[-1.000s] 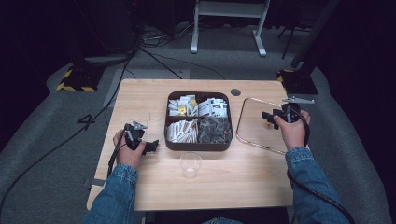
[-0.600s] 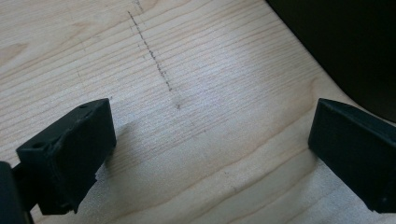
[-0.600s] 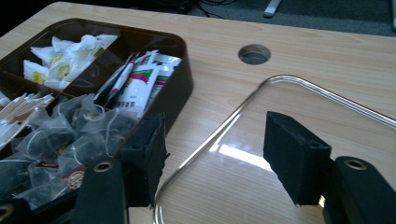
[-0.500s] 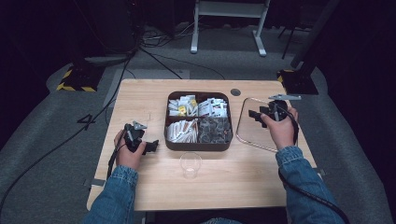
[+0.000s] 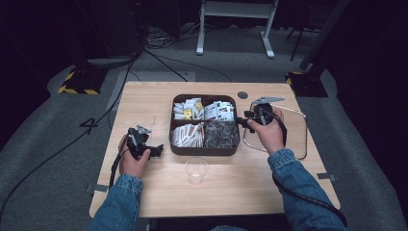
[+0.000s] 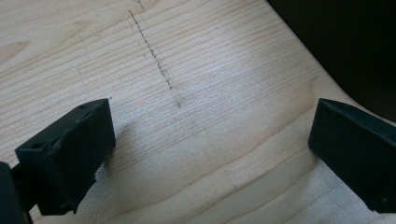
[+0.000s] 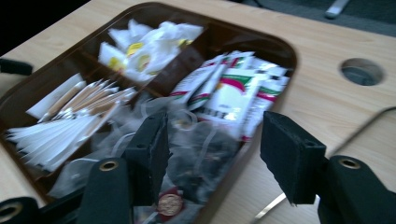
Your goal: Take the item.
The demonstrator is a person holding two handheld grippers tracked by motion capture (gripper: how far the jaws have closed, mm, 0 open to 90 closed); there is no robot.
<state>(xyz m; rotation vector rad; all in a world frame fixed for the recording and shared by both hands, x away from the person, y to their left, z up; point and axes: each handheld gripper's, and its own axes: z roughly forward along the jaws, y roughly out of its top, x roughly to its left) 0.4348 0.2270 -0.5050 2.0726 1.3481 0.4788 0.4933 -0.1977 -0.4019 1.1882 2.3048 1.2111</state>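
Wooden table (image 5: 144,103); right tongs (image 5: 244,120) gaping at divided tray (image 5: 202,150), left tongs (image 5: 155,151) low, parted.

A bright overhead light picks out the tabletop (image 5: 144,106) while its surroundings sink into darkness. The right gripper view is smeared by motion blur; the left gripper view shows crisp wood grain.

Dim lab or studio space, grey carpet (image 5: 43,144), floor cables (image 5: 159,60), hazard-striped stand bases (image 5: 77,86), lone wooden table (image 5: 144,103)
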